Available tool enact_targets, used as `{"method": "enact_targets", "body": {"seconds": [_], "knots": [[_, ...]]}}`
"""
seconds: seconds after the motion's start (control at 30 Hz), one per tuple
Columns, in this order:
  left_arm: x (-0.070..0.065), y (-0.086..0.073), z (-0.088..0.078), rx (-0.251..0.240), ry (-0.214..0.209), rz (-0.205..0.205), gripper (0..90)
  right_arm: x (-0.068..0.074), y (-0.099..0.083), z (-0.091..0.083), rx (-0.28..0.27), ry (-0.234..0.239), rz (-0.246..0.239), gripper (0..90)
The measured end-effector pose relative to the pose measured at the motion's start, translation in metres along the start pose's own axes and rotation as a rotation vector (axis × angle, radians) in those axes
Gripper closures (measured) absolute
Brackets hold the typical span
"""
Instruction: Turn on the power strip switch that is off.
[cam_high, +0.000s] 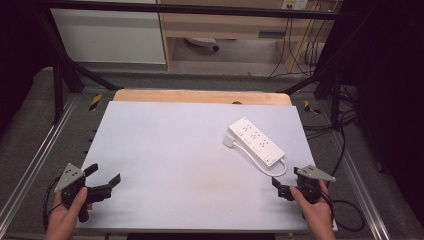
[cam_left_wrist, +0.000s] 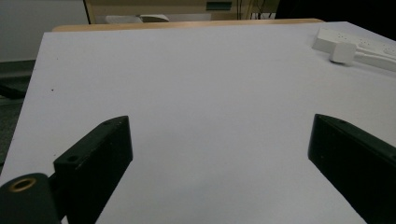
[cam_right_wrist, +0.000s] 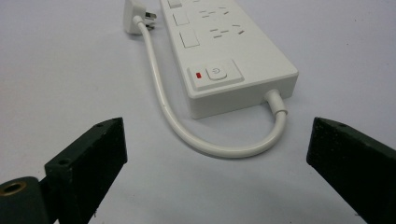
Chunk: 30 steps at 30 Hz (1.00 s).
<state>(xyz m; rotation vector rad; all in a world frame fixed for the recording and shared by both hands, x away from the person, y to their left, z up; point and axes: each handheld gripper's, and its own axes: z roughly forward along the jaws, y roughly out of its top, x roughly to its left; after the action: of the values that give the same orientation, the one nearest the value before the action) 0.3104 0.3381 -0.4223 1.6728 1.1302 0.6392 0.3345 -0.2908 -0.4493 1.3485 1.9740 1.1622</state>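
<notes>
- The right hand-held gripper (cam_high: 282, 187) sits at about 5 o'clock on the surface (cam_high: 175, 165), its matte black jaws spread wide with nothing between them.
- The left hand-held gripper (cam_high: 106, 176) rests at about 7 o'clock, jaws likewise wide apart and empty, a grey three-cornered plate on top.
- Just beyond the right hand-held gripper, at about 2 o'clock on the surface, lies a power strip (cam_right_wrist: 224, 42): a long, flat, white plastic block with squared edges, lying diagonally.
- Its near end carries a rounded square button (cam_right_wrist: 216, 72) beside a small red mark.
- A smooth white cord (cam_right_wrist: 187, 133) leaves that end, bends in a tight U and runs along the strip to a white plug (cam_right_wrist: 135, 16) lying beside it.
- The surface is a pale, matte sheet over a wooden board.
</notes>
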Motion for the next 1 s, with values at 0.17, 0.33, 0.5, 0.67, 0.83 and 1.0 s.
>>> {"method": "enact_targets", "body": {"seconds": [0.17, 0.33, 0.5, 0.67, 0.83, 1.0], "knots": [[0.001, 0.000, 0.001, 0.003, -0.008, 0.004, 6.6, 0.001, 0.000, 0.001, 0.005, 0.008, 0.003, 6.2], [0.001, 0.000, 0.001, 0.002, -0.008, 0.001, 6.5, -0.001, 0.000, 0.000, 0.001, 0.003, 0.018, 6.2], [0.001, 0.000, 0.001, 0.002, -0.009, 0.005, 6.5, 0.003, 0.006, -0.005, -0.046, 0.015, 0.028, 5.4], [0.001, 0.000, 0.001, 0.010, -0.010, 0.005, 6.5, 0.007, 0.012, -0.009, -0.083, 0.026, 0.030, 5.2], [0.001, 0.000, 0.001, 0.007, -0.018, -0.001, 6.5, 0.008, 0.024, -0.009, -0.102, 0.045, 0.037, 2.7], [0.000, -0.001, 0.002, 0.009, -0.019, -0.001, 6.5, 0.006, 0.038, -0.007, -0.127, 0.053, 0.046, 2.7]]}}
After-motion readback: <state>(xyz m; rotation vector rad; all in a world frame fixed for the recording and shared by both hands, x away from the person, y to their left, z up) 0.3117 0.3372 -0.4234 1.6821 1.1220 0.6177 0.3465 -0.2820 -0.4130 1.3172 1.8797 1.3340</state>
